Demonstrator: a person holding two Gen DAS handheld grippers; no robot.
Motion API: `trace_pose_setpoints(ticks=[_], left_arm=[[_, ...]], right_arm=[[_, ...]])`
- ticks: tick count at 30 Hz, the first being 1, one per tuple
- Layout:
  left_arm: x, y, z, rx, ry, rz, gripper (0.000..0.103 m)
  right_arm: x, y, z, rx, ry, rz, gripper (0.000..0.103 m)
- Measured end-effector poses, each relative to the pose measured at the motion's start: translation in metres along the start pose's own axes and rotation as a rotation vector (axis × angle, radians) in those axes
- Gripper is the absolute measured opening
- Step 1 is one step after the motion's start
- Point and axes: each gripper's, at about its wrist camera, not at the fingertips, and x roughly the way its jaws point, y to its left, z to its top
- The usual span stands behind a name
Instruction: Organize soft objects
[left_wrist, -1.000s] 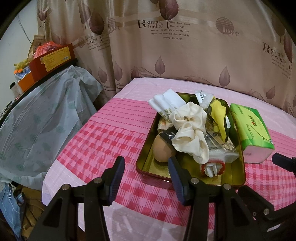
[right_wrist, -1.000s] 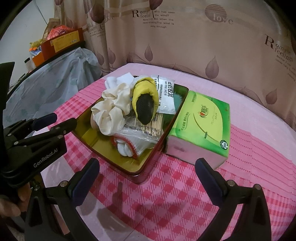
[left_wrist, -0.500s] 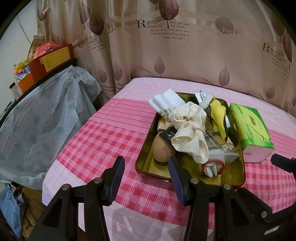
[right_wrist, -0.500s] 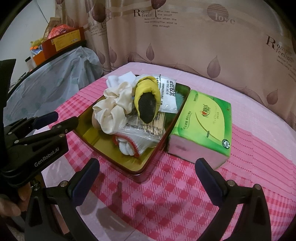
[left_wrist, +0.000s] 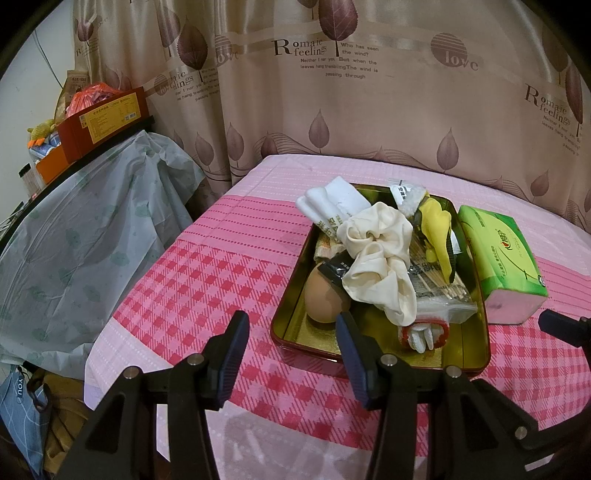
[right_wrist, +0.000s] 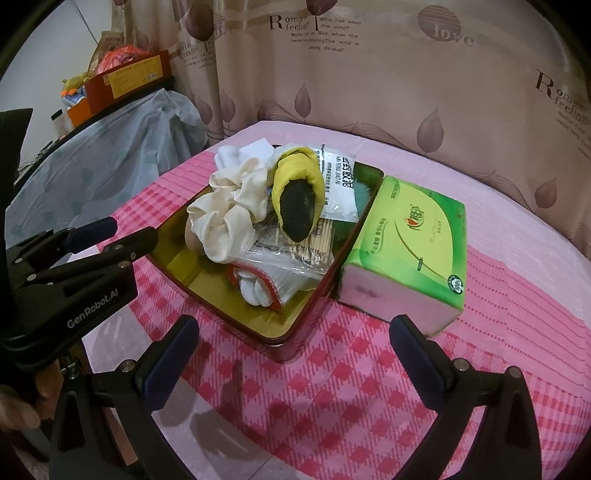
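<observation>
**Both grippers hover short of the tin**

Barely anything has shifted since a second ago: your right view has crept a touch nearer the tin (right_wrist: 295, 325), and the left one sits as it did. You hold the left gripper (left_wrist: 291, 358) with its jaws spread and empty, just short of the tin's near rim. Your right gripper (right_wrist: 295, 354) is spread wider still, also empty, facing the gap between tin and tissue pack (right_wrist: 410, 251).

Now the soft things: all heaped inside the tin. Cream scrunchie (left_wrist: 380, 258) on top at the middle, white cloth (left_wrist: 336, 199) at the far left corner, yellow glove (right_wrist: 299, 184) draped toward the tissue side, a red-edged white roll (left_wrist: 423, 334) by the near rim. An egg (left_wrist: 323, 295) sits half under the scrunchie, and a toothpick bag (right_wrist: 295, 247) lies beneath the glove.

Which step? You can't settle it from this: a heap like that suits soft things waiting to be sorted, or soft things already gathered in. Whatever you reach for, mind the egg and take cloth only, not the bag under it.
</observation>
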Motion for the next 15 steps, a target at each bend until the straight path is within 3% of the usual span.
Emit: trace_pose_setpoints(ticks=[15], left_arm=[[0.0000, 0.0000, -0.0005, 0.000, 0.000, -0.001, 0.050]], right_arm=[[-0.0010, 0.0031, -0.0038, -0.005, 0.002, -0.005, 0.102]])
